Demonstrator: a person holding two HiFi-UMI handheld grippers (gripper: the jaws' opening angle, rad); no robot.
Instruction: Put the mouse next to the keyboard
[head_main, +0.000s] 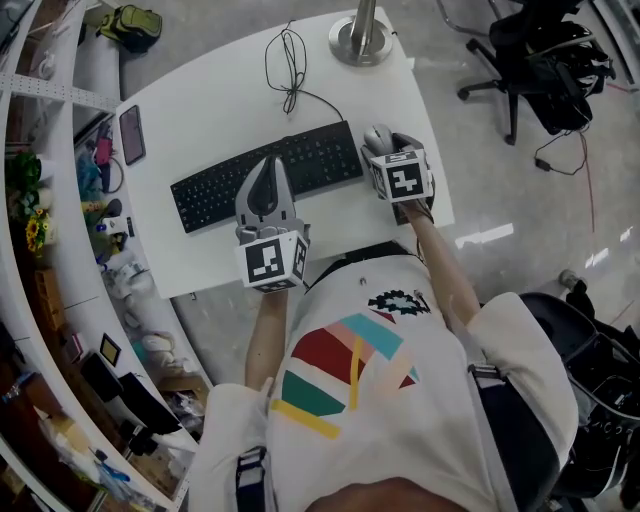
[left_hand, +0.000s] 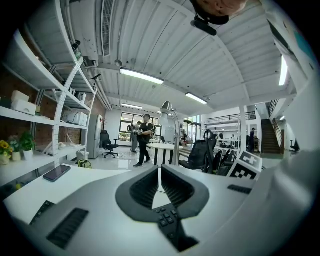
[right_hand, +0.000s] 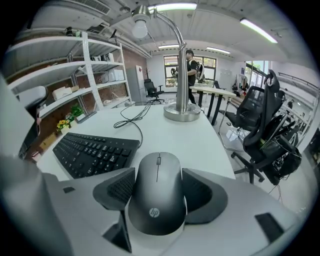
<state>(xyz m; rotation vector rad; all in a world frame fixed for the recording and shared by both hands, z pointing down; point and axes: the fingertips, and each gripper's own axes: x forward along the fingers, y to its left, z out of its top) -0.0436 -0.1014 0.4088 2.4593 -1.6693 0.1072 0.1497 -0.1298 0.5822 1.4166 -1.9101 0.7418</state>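
Note:
A dark grey mouse (right_hand: 156, 195) sits between the jaws of my right gripper (right_hand: 157, 176), which is shut on its sides. In the head view the mouse (head_main: 378, 137) is just past the right end of the black keyboard (head_main: 265, 175), low over the white table (head_main: 200, 110). The keyboard (right_hand: 92, 152) lies to the left of the mouse in the right gripper view. My left gripper (head_main: 266, 182) hovers over the keyboard's front middle, tilted up. Its jaws (left_hand: 160, 172) are shut and hold nothing.
A lamp with a round metal base (head_main: 360, 35) stands at the table's far edge, and a looped black cable (head_main: 290, 65) runs to the keyboard. A phone (head_main: 131, 134) lies at the far left. Shelves (head_main: 40, 200) stand left, an office chair (head_main: 540, 60) right.

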